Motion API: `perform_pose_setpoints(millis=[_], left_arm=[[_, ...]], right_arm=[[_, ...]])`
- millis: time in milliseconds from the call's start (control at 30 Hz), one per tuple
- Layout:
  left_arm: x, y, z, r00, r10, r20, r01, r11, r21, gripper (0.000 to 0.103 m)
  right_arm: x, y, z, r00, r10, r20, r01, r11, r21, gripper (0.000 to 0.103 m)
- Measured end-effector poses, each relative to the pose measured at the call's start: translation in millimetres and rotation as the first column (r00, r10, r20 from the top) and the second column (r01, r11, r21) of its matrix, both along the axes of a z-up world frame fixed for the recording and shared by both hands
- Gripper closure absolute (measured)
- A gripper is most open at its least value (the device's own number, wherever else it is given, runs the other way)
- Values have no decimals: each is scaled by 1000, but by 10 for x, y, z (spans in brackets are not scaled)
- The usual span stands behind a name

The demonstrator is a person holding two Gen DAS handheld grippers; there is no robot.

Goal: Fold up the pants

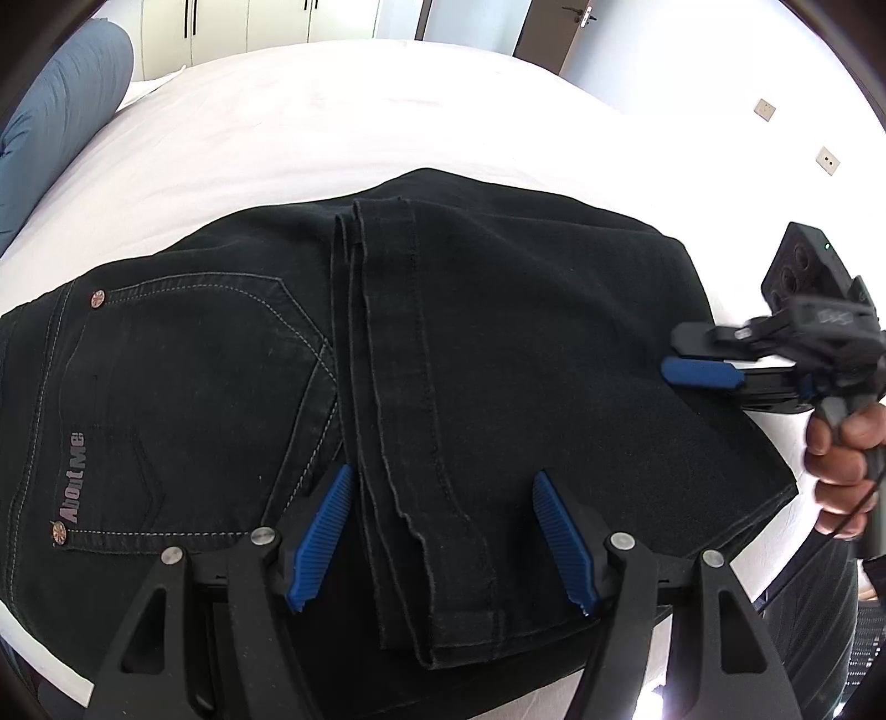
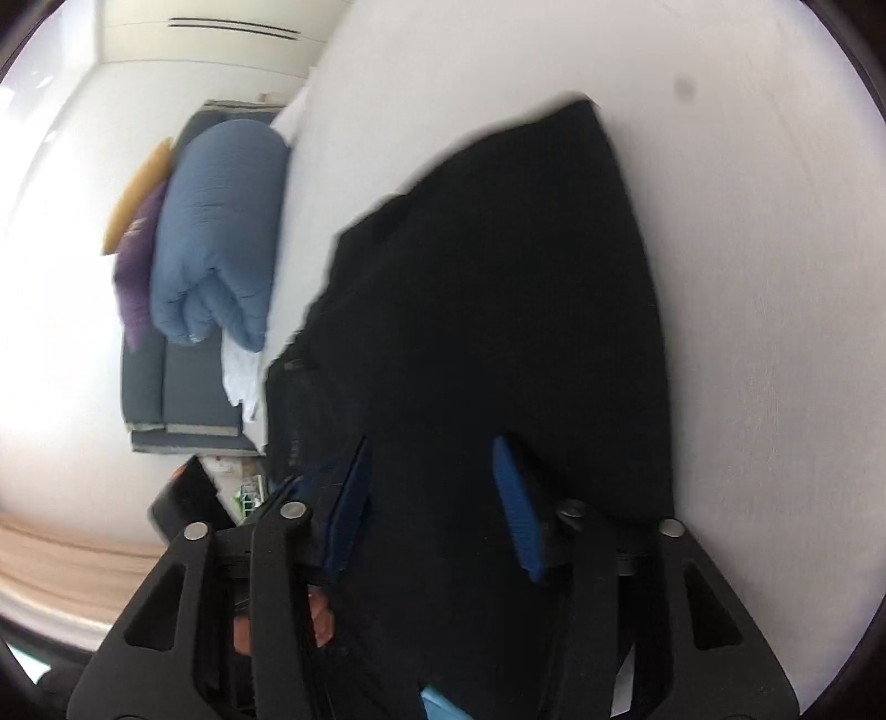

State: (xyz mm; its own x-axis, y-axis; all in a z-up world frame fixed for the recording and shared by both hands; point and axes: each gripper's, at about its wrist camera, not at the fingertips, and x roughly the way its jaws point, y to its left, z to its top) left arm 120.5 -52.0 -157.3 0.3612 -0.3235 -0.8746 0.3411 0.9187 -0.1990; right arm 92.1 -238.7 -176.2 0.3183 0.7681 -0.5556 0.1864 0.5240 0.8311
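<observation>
Black jeans (image 1: 498, 343) lie folded on the white bed (image 1: 332, 122), the leg ends laid back over the seat with its stitched pocket (image 1: 183, 387). My left gripper (image 1: 443, 487) is open just above the near edge, its blue pads on either side of the leg hems. My right gripper (image 1: 681, 354) comes in from the right over the folded edge; in the left wrist view its pads look a little apart with nothing between them. In the blurred right wrist view the right gripper (image 2: 437, 459) is open over the jeans (image 2: 498, 310).
A blue pillow (image 1: 66, 111) lies at the bed's far left; it also shows in the right wrist view (image 2: 216, 232) with a purple cushion (image 2: 135, 260) and a grey bed frame (image 2: 188, 404). Cupboards (image 1: 249, 22) and a door (image 1: 554, 27) stand behind.
</observation>
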Motion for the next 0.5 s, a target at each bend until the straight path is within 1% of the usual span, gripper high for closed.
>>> perform_pose_setpoints(millis=[33,100,133,167,200,233,267,300,333,367,400,433,467,500], left_arm=[[2,4,-1,1000,1,-2,-1,1000,-4,34],[4,20,6,1000,2,0,-2,1000,-12,34],[3,23,9,1000,1,2,-1,1000,-11,34],[0,38,30,1000,2,6,-1,1000,-16,34],[-5,66,57,1000,9,8,-9,999,-33,34],[-11,138,99,999,33,3,-32,997,-75,34],[-18,216,131,998,60,-8,-60,991,-119,34],[-41,349,175,994,103,-25,-106,977,-184,33],[-66,448,207,991,132,-32,-135,966,-220,31],[-103,571,246,985,168,-36,-172,953,-249,29],[-155,723,295,976,214,-31,-214,937,-277,26],[-217,901,346,964,266,-23,-259,914,-311,23],[-270,1076,387,948,317,-22,-306,890,-338,22],[-318,1246,420,931,365,-25,-349,865,-362,20]], right_arm=[[-18,-7,-12,999,-32,18,32,999,10,80],[-71,20,16,998,-63,19,63,998,22,79],[-109,39,68,997,-70,22,70,998,5,76],[-159,73,142,996,-81,25,81,997,-19,76],[-204,69,209,995,-93,39,94,995,-15,76],[-230,70,263,992,-112,61,111,994,20,76],[-252,31,311,988,-132,77,128,990,62,71],[-269,17,320,986,-143,80,137,987,80,46],[-293,72,277,987,-144,71,139,988,65,36],[-311,142,218,987,-138,76,135,990,47,35],[-318,189,212,987,-120,106,120,993,14,35],[-324,191,265,985,-94,144,98,995,-20,35],[-331,257,307,984,-70,163,81,995,-62,35],[-294,289,368,986,-60,158,75,993,-89,35]])
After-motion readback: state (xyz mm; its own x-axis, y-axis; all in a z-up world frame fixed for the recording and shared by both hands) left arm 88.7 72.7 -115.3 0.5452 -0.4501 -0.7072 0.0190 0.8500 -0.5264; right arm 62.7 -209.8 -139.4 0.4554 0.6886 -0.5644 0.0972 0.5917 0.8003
